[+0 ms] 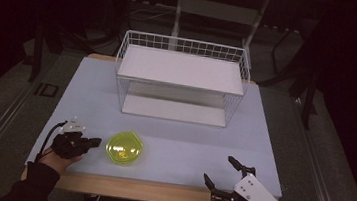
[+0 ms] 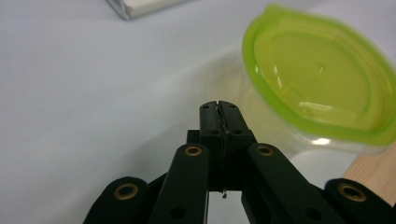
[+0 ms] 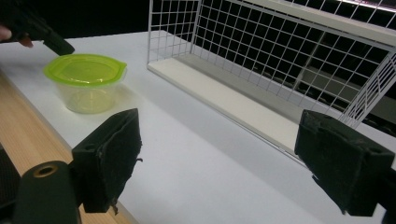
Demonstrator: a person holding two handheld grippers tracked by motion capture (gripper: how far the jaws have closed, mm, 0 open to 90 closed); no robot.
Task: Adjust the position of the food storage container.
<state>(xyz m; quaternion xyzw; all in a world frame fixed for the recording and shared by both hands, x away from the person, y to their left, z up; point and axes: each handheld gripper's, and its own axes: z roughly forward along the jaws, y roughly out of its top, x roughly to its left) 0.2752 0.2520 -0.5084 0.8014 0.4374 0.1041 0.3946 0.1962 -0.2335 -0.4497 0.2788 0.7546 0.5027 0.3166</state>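
A clear plastic tub with a lime-green lid (image 1: 124, 148) stands on the white tabletop near the front left. My left gripper (image 1: 94, 142) lies just left of the tub, its tips pointing at the lid. In the left gripper view its jaws (image 2: 218, 105) are pressed together with nothing between them, and the green lid (image 2: 322, 79) sits just beyond them to the right. My right gripper (image 1: 219, 169) rests at the front right edge of the table, jaws spread wide and empty. The right gripper view looks between its pads (image 3: 224, 154) toward the tub (image 3: 86, 70) and the left gripper (image 3: 56, 44).
A white two-level wire rack (image 1: 181, 80) stands at the back middle of the table, its open side facing me; it also rises close ahead as the rack (image 3: 280, 60). A wooden strip (image 1: 157, 191) borders the table's front edge. Dark floor surrounds the table.
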